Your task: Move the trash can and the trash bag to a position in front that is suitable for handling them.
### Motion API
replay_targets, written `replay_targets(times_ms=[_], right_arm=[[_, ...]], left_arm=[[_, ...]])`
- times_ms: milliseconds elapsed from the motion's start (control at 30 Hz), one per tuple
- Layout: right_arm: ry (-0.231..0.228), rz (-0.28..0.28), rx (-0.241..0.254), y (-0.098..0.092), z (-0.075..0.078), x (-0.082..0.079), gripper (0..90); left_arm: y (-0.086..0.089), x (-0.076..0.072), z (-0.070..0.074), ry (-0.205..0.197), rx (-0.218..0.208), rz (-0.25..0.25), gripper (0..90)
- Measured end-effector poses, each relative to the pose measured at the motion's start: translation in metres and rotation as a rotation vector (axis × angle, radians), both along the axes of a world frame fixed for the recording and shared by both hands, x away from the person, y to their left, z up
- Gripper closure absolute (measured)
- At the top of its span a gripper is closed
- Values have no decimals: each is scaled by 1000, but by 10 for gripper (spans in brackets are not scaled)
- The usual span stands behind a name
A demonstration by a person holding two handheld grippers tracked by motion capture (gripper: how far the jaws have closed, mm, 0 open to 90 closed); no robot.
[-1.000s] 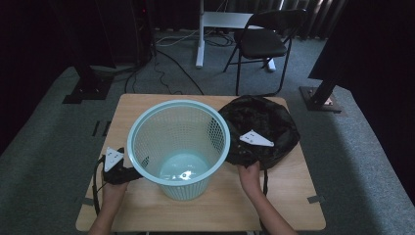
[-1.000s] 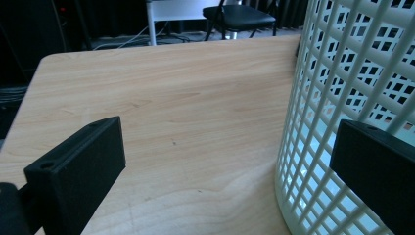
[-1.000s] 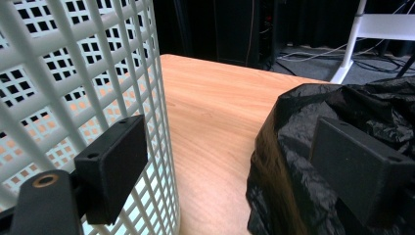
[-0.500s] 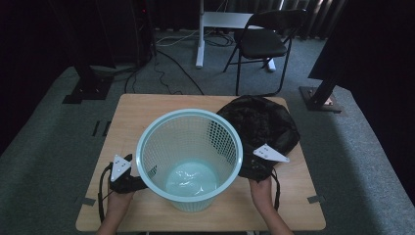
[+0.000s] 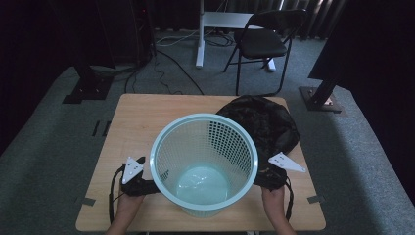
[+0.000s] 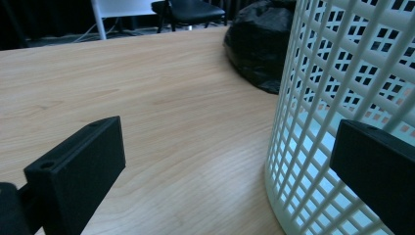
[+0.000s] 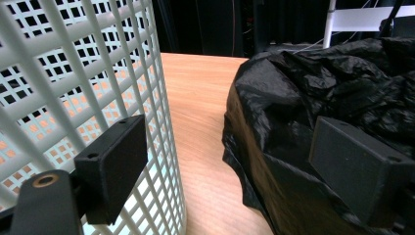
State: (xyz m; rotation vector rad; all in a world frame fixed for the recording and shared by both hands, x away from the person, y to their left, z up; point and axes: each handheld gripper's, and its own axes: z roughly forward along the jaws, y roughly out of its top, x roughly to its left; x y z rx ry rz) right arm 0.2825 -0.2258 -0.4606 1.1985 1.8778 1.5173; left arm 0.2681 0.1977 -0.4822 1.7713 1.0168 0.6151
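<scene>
A pale mint lattice basket [image 5: 235, 142] stands upright near the front of the wooden table [image 5: 142, 117]. A crumpled black plastic bag [image 5: 264, 122] lies behind it to the right, touching it. My left gripper [image 5: 148, 182] is open at the basket's lower left side. In the left gripper view the left gripper [image 6: 230, 171] has one jaw over the table and the other in front of the basket [image 6: 342, 73] wall, with the bag [image 6: 259, 44] beyond. My right gripper [image 5: 266, 177] is open at the basket's right. In the right gripper view the right gripper [image 7: 235, 166] spans the gap between basket [image 7: 88, 73] and bag [image 7: 333, 83].
Bare table top stretches to the left and behind the basket. A black folding chair [image 5: 264, 41] and a white desk leg [image 5: 199, 34] stand on the carpet beyond the table. Cables run across the floor, and dark stands flank both sides.
The basket has shifted right and toward the table's front edge. Both grippers moved with it; the right one drew back from the bag to the basket's right side.
</scene>
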Motion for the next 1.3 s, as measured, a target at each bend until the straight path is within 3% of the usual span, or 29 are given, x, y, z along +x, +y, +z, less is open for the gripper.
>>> replay_targets(times_ms=[467,667,800,867,1033,1300], right_arm=[[4,-43,5,-27,-1,-19,135],[6,-46,9,-33,-1,-24,135],[6,-49,6,-33,-1,-23,122],[18,-54,17,-36,-1,-20,121],[8,-79,21,-40,-1,-17,121],[27,-63,6,-38,-8,-12,121]], left_arm=[[-26,-4,0,10,-11,-60,1],[-29,-9,2,5,12,-71,1],[-27,-8,1,7,0,-72,1],[-26,-9,-2,13,22,-62,1],[-15,-12,-11,39,30,-17,1],[14,-20,-17,64,17,76,1]])
